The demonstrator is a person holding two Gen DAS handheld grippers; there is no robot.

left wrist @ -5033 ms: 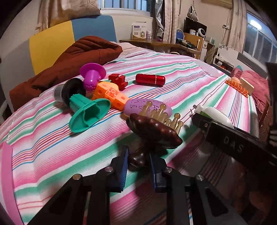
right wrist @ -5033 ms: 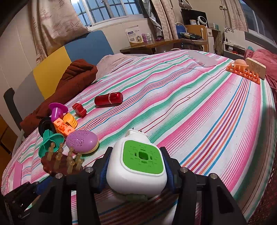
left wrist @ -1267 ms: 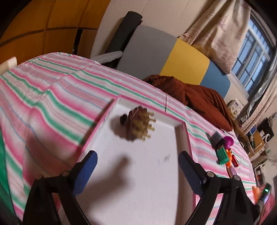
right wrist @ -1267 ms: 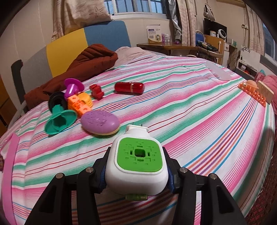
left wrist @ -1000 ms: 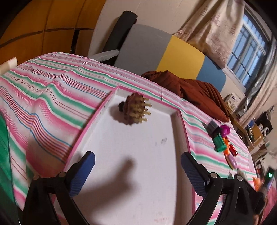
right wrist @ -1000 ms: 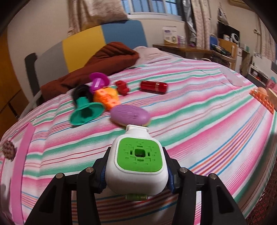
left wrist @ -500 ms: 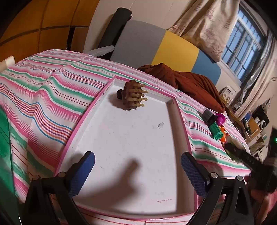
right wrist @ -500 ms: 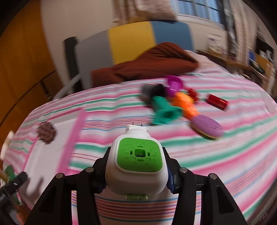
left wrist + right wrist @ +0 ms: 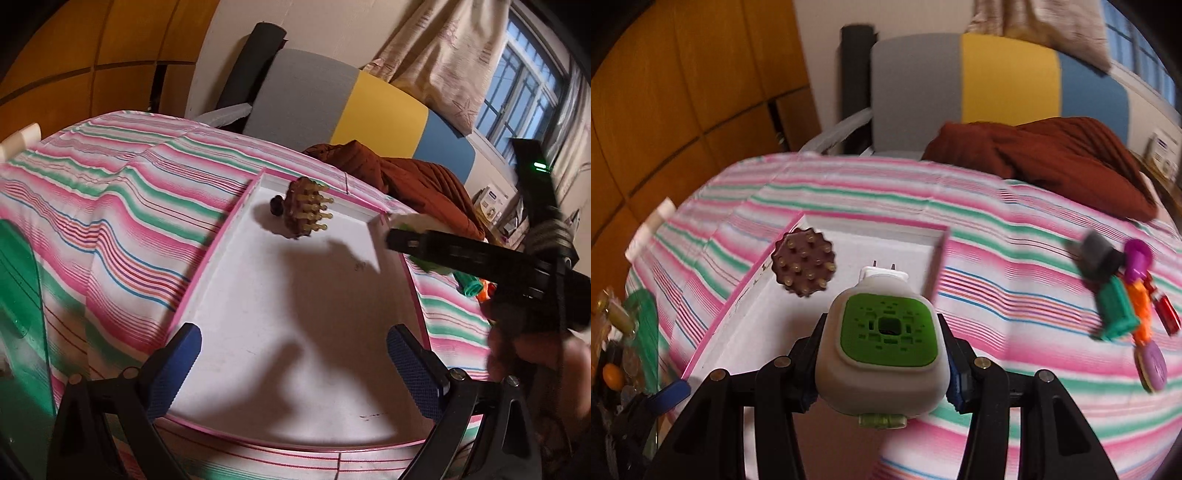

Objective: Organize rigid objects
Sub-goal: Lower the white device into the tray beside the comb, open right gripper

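Over the white, pink-rimmed shallow tray (image 9: 746, 291) on the striped bed, your right claw (image 9: 882, 354) pinches the white plug-in device with its green vented face (image 9: 886, 328); your left claw (image 9: 295, 354) hangs spread and empty. Only 1 item, the brown wooden-pegged massage brush (image 9: 804, 267), lies inside. By my judgement, the cluster of coloured plastic toys (image 9: 1123, 291) remains to move.

- White tray (image 9: 295, 295) with a pink rim
- Bedspread (image 9: 122, 206) striped pink, green, white and blue
- Brown massage brush (image 9: 804, 263), tan pegs
- White plug-in device (image 9: 884, 354) with a green face
- Rust-brown blanket (image 9: 1052, 158)
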